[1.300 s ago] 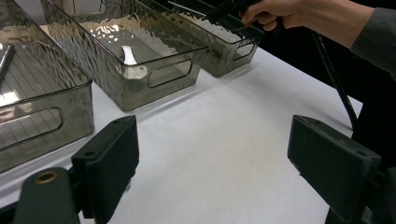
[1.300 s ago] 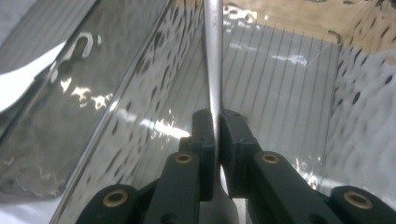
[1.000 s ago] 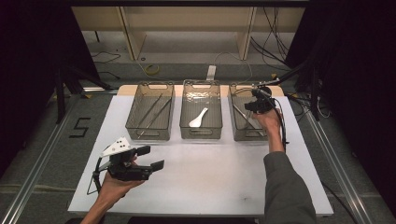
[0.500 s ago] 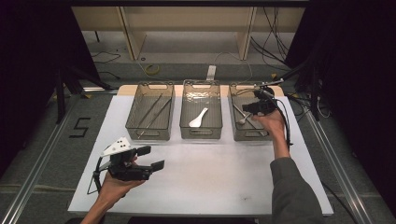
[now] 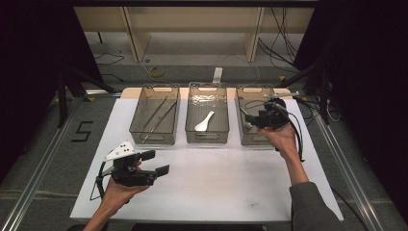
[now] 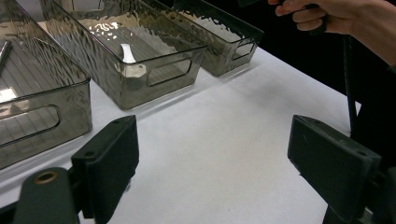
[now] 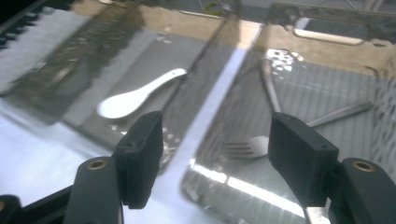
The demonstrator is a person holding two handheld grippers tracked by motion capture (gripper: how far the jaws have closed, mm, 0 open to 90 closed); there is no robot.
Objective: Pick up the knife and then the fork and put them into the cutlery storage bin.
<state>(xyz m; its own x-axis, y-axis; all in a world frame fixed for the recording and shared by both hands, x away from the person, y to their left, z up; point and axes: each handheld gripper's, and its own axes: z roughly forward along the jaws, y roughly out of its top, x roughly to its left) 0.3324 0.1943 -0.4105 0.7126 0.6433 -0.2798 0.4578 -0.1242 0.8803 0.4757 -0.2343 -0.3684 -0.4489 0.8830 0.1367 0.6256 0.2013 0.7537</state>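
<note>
From above, the right gripper (image 5: 250,117) hangs over the right bin (image 5: 246,139), its jaws just opened and empty, while its own view shows a fork (image 7: 250,146) lying in that bin beside a white spoon (image 7: 135,97) in the middle bin (image 5: 207,137), and the left gripper (image 5: 155,162) rests open over the table (image 5: 216,192).

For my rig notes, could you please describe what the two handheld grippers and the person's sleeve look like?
Both grippers, left and right, are black with flat rectangular pads. The left carries a pale grey three-cornered plate; black cables trail from each. The right arm wears a grey sleeve.
</note>
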